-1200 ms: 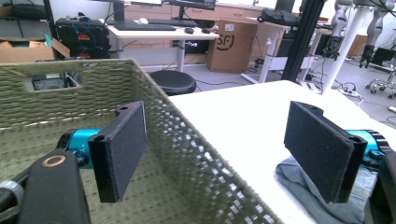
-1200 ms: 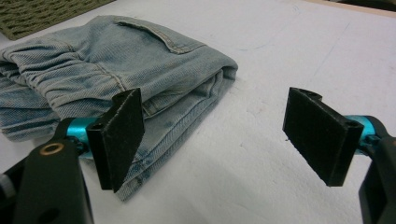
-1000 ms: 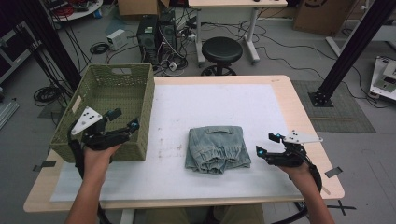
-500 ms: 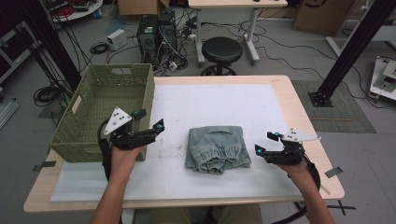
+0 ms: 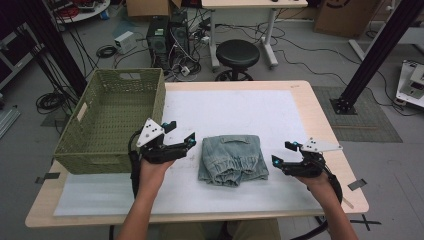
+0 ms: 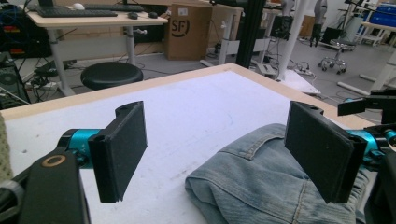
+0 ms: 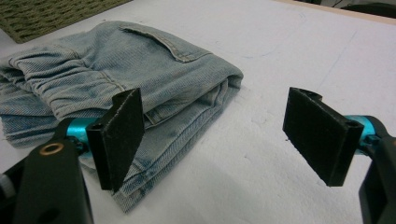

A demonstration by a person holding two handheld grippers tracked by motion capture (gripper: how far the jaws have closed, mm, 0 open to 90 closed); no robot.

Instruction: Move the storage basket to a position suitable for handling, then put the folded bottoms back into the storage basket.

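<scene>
A folded pair of light blue jeans [image 5: 232,159] lies on the white mat in the middle of the table. My left gripper [image 5: 181,134] hovers just left of the jeans, jaws wide apart and empty; in the left gripper view [image 6: 219,154] the denim [image 6: 261,182] lies ahead and to the right, under the right jaw. My right gripper [image 5: 281,153] sits at the jeans' right edge, open with nothing between the jaws. In the right gripper view [image 7: 219,135] the folded jeans [image 7: 140,70] lie ahead and to the left, behind the left jaw.
A green woven basket [image 5: 114,119] stands empty at the table's left side, close behind my left hand. The white mat [image 5: 235,110] covers most of the wooden table [image 5: 330,125]. A black stool [image 5: 237,52] and desks stand beyond the far edge.
My left gripper has travelled right from in front of the basket to the jeans' left edge, staying open. The right gripper and the jeans have not moved.
</scene>
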